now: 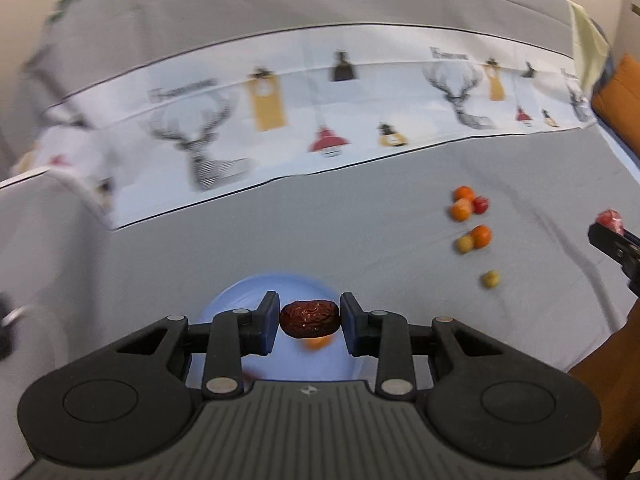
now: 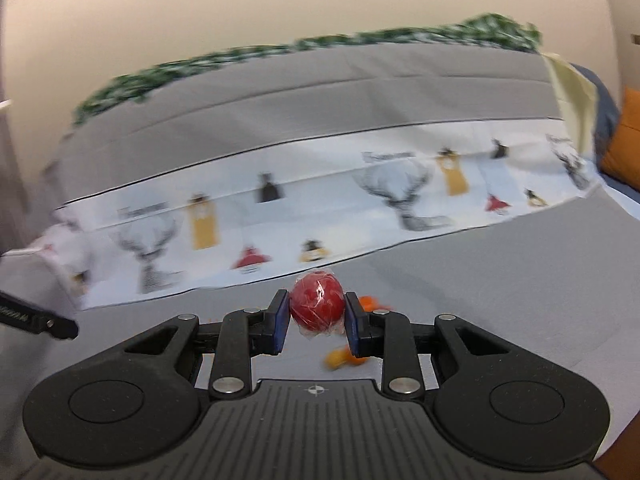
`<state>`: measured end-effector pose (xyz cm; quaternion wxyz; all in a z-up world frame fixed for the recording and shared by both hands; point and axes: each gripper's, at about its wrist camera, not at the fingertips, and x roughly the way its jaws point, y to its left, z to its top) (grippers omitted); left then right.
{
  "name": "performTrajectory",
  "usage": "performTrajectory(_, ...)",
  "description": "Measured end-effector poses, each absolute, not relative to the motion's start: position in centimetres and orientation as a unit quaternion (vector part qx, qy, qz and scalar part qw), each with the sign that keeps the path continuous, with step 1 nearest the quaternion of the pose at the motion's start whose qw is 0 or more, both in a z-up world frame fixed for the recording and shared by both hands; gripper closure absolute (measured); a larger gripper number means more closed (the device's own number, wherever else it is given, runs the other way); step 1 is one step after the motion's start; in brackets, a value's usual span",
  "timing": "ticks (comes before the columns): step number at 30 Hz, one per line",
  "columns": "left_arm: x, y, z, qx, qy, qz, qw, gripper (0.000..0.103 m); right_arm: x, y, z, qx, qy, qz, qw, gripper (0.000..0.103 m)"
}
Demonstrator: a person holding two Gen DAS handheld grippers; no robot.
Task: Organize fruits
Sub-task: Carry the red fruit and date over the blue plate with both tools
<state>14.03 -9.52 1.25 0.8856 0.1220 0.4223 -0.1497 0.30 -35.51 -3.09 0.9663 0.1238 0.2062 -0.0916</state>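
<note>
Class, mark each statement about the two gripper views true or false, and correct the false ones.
1. The left gripper grips a wrinkled dark red fruit. True.
2. The right gripper is open and empty. False: it is shut on a wrapped red ball-shaped fruit.
3. A light blue plate lies below the left gripper. True.
4. The loose small fruits rest on the reindeer-print cloth. False: they lie on the grey tablecloth.

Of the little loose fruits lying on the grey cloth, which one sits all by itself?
The yellow-green fruit, nearest the camera in the left wrist view. It lies alone, apart from the pair and the cluster of three behind it, where the fruits touch each other.
</note>
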Motion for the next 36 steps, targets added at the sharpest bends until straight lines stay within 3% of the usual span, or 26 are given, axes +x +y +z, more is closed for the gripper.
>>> performTrajectory(14,1.4,2.7,1.7,0.057,0.448,-0.115,0.885,0.067,-8.1,-20.2,-0.6,0.081,0.248,0.046,0.964,0.073)
performTrajectory(25,-2.0,4.4,2.8,0.013,0.411,-0.13,0.902,0.067,-10.8,-13.5,0.4,0.012,0.255,0.103,0.961,0.073)
performTrajectory(36,-2.7,5.5,2.2,0.007,0.409,-0.126,0.904,0.067,-11.0,-12.8,0.0,0.017,0.262,0.101,0.96,0.073)
